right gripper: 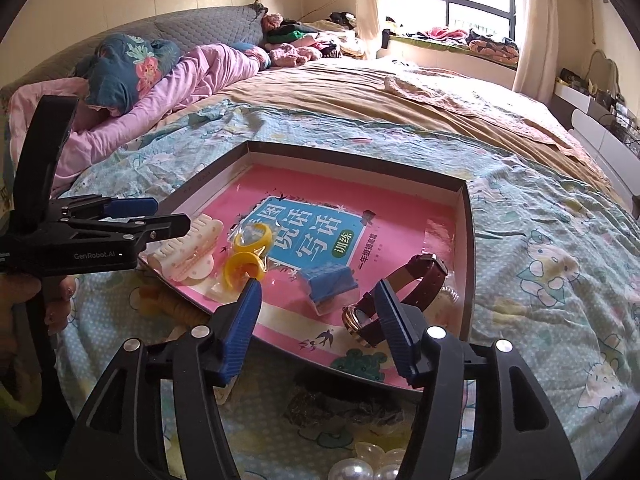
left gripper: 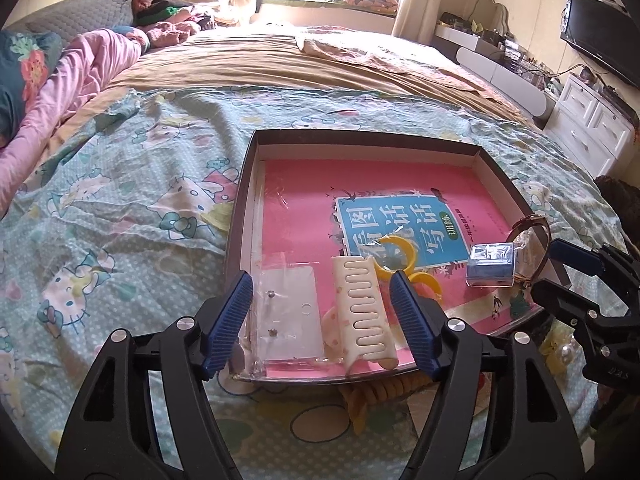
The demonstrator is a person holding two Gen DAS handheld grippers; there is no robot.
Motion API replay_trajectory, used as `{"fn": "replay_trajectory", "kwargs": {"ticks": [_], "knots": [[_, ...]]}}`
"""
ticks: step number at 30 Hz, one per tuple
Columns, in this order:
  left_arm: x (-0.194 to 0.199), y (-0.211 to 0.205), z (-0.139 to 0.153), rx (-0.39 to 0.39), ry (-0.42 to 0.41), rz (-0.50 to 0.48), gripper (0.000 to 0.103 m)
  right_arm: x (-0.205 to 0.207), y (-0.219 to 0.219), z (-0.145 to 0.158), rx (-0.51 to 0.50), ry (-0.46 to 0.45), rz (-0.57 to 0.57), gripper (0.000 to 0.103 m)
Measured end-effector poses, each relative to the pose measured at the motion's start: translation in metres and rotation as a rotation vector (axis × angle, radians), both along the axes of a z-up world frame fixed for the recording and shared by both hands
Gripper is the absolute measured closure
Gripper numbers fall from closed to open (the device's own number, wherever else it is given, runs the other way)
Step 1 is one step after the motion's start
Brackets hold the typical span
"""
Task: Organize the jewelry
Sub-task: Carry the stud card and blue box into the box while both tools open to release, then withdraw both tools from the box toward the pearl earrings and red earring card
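Observation:
A shallow dark box (left gripper: pixel 362 136) (right gripper: pixel 344 165) lined with a pink book lies on the bed. In it are a clear bag with ear studs (left gripper: pixel 289 312), a cream hair claw (left gripper: pixel 362 308) (right gripper: pixel 188 252), yellow rings (left gripper: pixel 394 250) (right gripper: pixel 244 266), a small blue box (left gripper: pixel 491 264) (right gripper: pixel 329 280) and a brown-strap watch (left gripper: pixel 534 240) (right gripper: pixel 404 292). My left gripper (left gripper: pixel 322 304) is open over the bag and claw at the box's near edge. My right gripper (right gripper: pixel 318 312) is open, empty, above the near edge, the watch by its right finger.
A tan coil hair tie (left gripper: pixel 380 392) (right gripper: pixel 176 308) lies on the quilt just outside the box. A pearl piece (right gripper: pixel 368 466) and a dark item (right gripper: pixel 340 404) lie near the right gripper. Pillows and a pink duvet (right gripper: pixel 180 80) lie at the head of the bed.

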State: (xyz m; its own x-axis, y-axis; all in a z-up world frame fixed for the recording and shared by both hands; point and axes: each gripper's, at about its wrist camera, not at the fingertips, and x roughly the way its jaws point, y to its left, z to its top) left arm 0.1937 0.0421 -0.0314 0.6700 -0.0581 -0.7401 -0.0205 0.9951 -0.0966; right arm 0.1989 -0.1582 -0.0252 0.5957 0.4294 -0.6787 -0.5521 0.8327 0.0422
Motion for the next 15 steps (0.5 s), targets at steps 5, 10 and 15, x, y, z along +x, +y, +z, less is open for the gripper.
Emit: {"fn": "replay_trajectory", "kwargs": {"ticks": [5, 10, 15], "knots": [[-0.007, -0.003, 0.011, 0.004, -0.028, -0.001, 0.030, -0.009, -0.009, 0.016, 0.033, -0.030, -0.014, 0.025], [-0.013, -0.006, 0.021, 0.003, -0.046, -0.002, 0.024, -0.016, -0.019, 0.027, 0.051, -0.061, -0.041, 0.015], [-0.021, -0.009, 0.031, 0.005, -0.067, 0.000, 0.013, -0.021, -0.029, 0.038, 0.074, -0.079, -0.060, 0.014]]}}
